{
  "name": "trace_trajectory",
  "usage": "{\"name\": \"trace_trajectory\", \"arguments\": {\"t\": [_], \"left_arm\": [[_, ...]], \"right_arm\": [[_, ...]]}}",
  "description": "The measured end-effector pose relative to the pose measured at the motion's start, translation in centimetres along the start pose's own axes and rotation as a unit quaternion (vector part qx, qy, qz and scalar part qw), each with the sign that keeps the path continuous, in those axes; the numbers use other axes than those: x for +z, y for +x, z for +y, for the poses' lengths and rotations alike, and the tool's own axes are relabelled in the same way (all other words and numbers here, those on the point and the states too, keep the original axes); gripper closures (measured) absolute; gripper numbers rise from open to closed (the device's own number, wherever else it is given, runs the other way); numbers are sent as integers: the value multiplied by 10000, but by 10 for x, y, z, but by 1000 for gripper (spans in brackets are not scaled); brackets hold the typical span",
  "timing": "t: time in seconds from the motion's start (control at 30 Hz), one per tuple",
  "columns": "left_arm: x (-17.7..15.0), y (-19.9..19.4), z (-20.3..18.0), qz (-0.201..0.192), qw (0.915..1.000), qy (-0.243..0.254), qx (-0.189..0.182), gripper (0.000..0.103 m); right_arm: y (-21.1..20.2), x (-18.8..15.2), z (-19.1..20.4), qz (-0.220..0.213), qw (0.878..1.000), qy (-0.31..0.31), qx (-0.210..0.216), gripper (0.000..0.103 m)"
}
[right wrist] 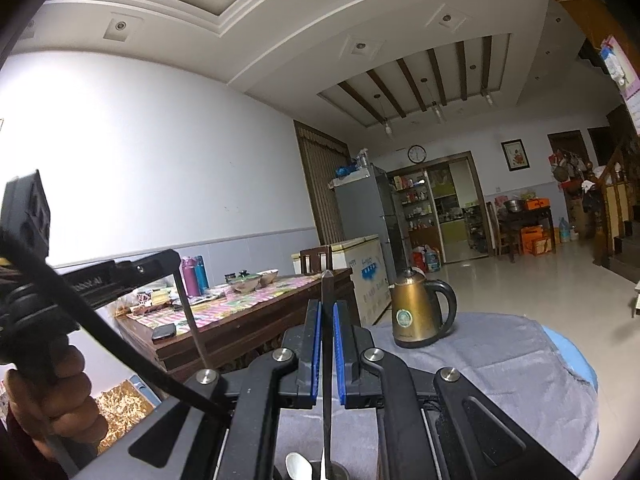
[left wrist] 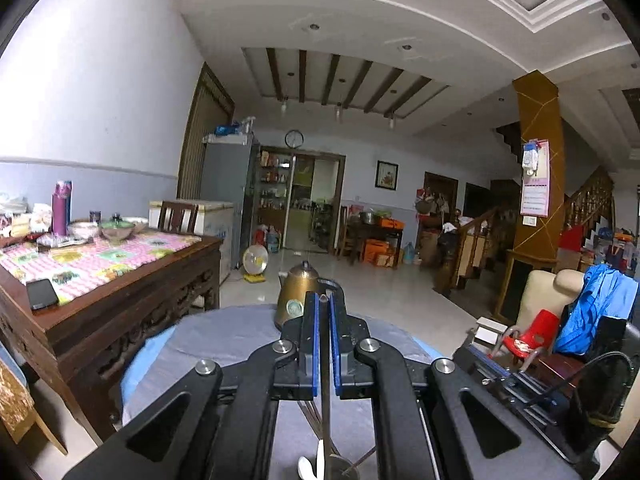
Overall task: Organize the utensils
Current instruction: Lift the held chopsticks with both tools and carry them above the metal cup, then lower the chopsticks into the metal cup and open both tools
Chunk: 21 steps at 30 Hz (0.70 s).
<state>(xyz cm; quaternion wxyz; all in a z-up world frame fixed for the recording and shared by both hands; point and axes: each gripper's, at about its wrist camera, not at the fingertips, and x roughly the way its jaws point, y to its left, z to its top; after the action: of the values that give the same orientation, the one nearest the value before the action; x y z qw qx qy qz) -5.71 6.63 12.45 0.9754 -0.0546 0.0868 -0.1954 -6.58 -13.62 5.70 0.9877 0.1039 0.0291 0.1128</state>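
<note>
Both grippers point up over a round desk (right wrist: 500, 356) draped in grey cloth. The left gripper (left wrist: 324, 300) has its jaws nearly closed on a thin metal utensil handle (left wrist: 326, 412). The right gripper (right wrist: 327, 308) likewise pinches a dark utensil handle (right wrist: 328, 360). Below them a cup (left wrist: 338, 468) holds a white spoon (left wrist: 308, 466) and chopsticks (left wrist: 310, 416). A brass kettle (right wrist: 416, 312) stands behind.

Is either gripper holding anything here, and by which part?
Both. The left gripper and the right gripper are each shut on a thin dark utensil, clamped along its shaft; which kind of utensil cannot be told.
</note>
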Motion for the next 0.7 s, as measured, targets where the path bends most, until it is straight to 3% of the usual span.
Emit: {"name": "trace_trajectory", "arguments": {"t": [0.23, 0.4, 0.7], "left_arm": [[-23, 20, 4, 303, 9993, -150, 126, 98], [-22, 23, 3, 311, 9992, -225, 149, 98], [-2, 10, -4, 9, 9999, -67, 127, 98]], "right_arm": [[3, -26, -3, 490, 9984, 197, -197, 96], [2, -32, 4, 523, 9985, 25, -186, 96], [1, -33, -3, 543, 9980, 205, -236, 96]]}}
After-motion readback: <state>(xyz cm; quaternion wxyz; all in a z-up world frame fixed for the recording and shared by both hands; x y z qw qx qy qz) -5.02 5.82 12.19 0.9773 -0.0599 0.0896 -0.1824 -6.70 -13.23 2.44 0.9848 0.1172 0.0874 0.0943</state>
